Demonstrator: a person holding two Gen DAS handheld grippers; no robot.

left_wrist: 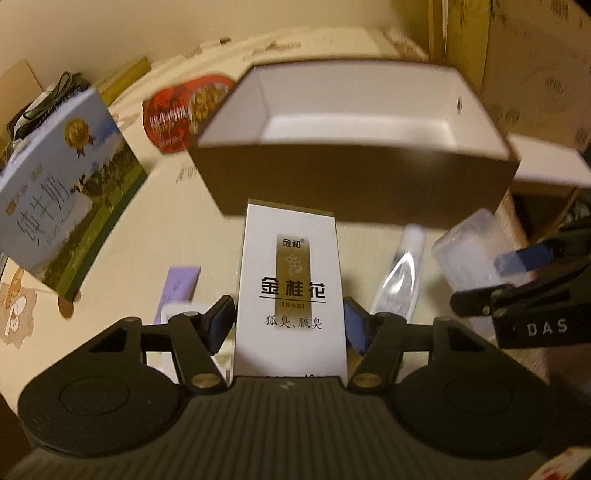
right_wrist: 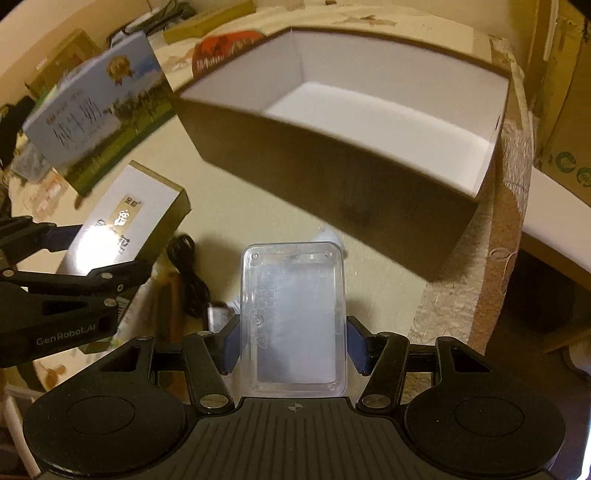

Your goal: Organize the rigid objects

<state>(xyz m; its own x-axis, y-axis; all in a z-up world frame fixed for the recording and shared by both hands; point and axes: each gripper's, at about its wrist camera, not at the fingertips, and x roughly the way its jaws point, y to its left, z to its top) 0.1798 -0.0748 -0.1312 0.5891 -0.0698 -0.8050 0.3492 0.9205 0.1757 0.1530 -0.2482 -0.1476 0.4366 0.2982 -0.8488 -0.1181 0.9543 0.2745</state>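
Clamped between the blue pads of the left gripper [left_wrist: 290,325] is a white carton with a gold stripe [left_wrist: 291,291], held off the cream tabletop [left_wrist: 122,280]; the right gripper [right_wrist: 293,341] is likewise closed on a clear plastic case [right_wrist: 293,317], its pads pressing both long sides. Ahead of both sits a large open box [left_wrist: 354,188], dark brown outside and white within, empty as far as its floor shows, standing near the table's right edge where a patterned cloth [right_wrist: 491,258] hangs over. On the surface beneath the held things lie a clear tube with a white cap [left_wrist: 400,273], a small lilac packet [left_wrist: 177,291] and a coiled black cable [right_wrist: 190,273]. To the left a blue milk carton [left_wrist: 62,210] leans tilted (its print shows a cow and a gold medal), with a round red-lidded tub [left_wrist: 181,110] behind it. Beyond the table, brown cardboard cartons [right_wrist: 565,110] stack against a pale wall [left_wrist: 147,29], everything in dim yellow light.
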